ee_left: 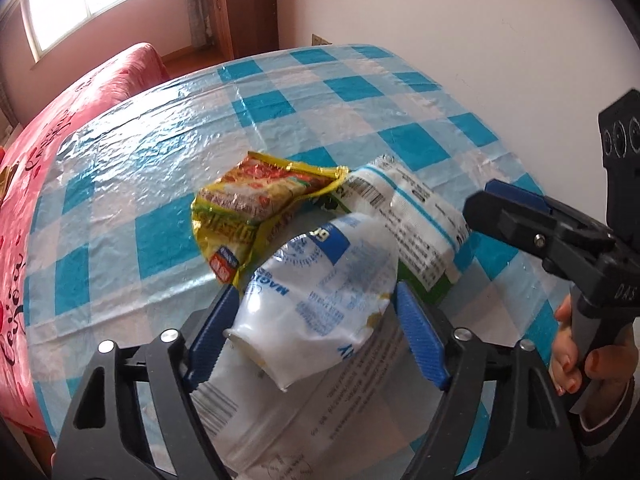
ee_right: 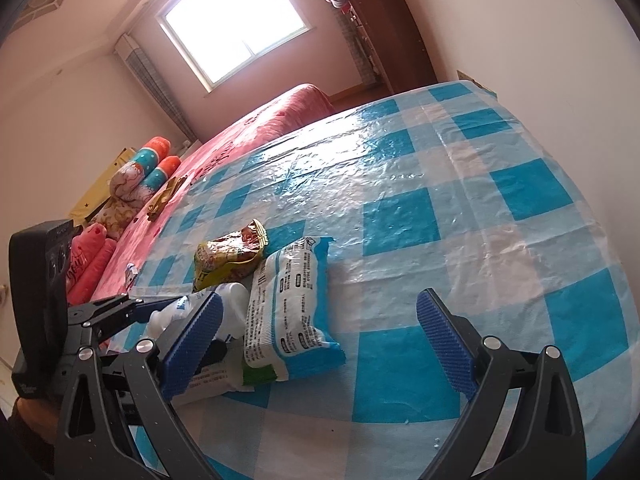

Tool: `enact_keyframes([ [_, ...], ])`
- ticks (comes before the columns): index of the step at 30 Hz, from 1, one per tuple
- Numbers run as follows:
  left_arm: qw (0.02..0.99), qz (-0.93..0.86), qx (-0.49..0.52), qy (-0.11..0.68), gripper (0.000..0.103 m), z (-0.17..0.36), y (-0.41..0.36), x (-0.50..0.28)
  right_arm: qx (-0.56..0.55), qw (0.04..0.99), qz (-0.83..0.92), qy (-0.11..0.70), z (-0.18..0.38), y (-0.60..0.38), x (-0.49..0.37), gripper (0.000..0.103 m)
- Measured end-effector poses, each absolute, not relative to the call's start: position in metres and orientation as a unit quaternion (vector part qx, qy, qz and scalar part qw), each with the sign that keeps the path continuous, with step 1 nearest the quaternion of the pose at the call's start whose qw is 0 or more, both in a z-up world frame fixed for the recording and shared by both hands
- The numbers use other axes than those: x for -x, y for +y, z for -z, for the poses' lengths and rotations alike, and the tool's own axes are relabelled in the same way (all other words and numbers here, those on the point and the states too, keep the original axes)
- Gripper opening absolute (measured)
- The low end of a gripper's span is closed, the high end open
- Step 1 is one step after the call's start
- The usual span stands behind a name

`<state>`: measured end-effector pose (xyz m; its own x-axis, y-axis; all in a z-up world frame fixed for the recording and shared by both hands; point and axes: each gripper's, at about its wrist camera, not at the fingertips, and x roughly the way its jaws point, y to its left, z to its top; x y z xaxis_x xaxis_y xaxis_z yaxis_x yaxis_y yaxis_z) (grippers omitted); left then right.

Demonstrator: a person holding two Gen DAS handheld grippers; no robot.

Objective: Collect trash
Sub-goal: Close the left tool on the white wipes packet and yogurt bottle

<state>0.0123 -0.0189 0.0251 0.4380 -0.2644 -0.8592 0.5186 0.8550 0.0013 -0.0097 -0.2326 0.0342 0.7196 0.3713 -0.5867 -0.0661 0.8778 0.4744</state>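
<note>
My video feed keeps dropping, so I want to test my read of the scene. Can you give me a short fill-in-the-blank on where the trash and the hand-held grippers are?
1. The crumpled white plastic bottle lies between the blue pads of the ____ hand-held gripper.
2. The right hand-held gripper has nothing between its pads; its jaws stand ____.
3. The yellow noodle wrapper rests on a tablecloth checked in white and ____.

Missing words: left; open; blue
</note>
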Motion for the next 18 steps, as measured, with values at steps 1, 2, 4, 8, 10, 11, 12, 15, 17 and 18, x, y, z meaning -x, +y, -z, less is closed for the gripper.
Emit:
enact_keyframes([
  [1,0.838,0.232,-0.135,0.475,0.077,-0.025,-0.019,-0.010,-0.214,0.902,-0.122,0.355,-0.034,-0.232,0.010,0.096],
  [2,0.838,0.232,-0.134,0.475,0.076,-0.026,-0.018,-0.008,-0.212,0.901,-0.123,0.356,-0.033,-0.231,0.009,0.096],
  [4,0.838,0.232,-0.134,0.475,0.075,-0.026,-0.018,-0.004,-0.208,0.900,-0.127,0.361,-0.032,-0.229,0.008,0.096],
  [8,0.842,0.227,-0.169,0.460,0.075,-0.024,-0.023,-0.001,-0.202,0.899,-0.133,0.365,-0.030,-0.225,0.006,0.096],
  [10,0.844,0.223,-0.189,0.450,0.075,-0.023,-0.027,-0.002,-0.197,0.898,-0.135,0.368,-0.029,-0.222,0.004,0.096],
  [11,0.845,0.223,-0.196,0.445,0.075,-0.023,-0.028,-0.004,-0.195,0.898,-0.136,0.370,-0.028,-0.221,0.004,0.096],
  [12,0.845,0.224,-0.199,0.443,0.075,-0.022,-0.029,-0.005,-0.194,0.898,-0.136,0.372,-0.028,-0.221,0.003,0.096],
  [15,0.845,0.225,-0.207,0.439,0.075,-0.020,-0.029,-0.011,-0.192,0.897,-0.139,0.374,-0.027,-0.219,0.002,0.096],
  [17,0.845,0.222,-0.210,0.438,0.075,-0.018,-0.028,-0.015,-0.194,0.896,-0.139,0.376,-0.027,-0.220,0.001,0.096],
  [18,0.847,0.219,-0.207,0.437,0.075,-0.018,-0.027,-0.016,-0.195,0.895,-0.138,0.376,-0.027,-0.220,0.000,0.096],
])
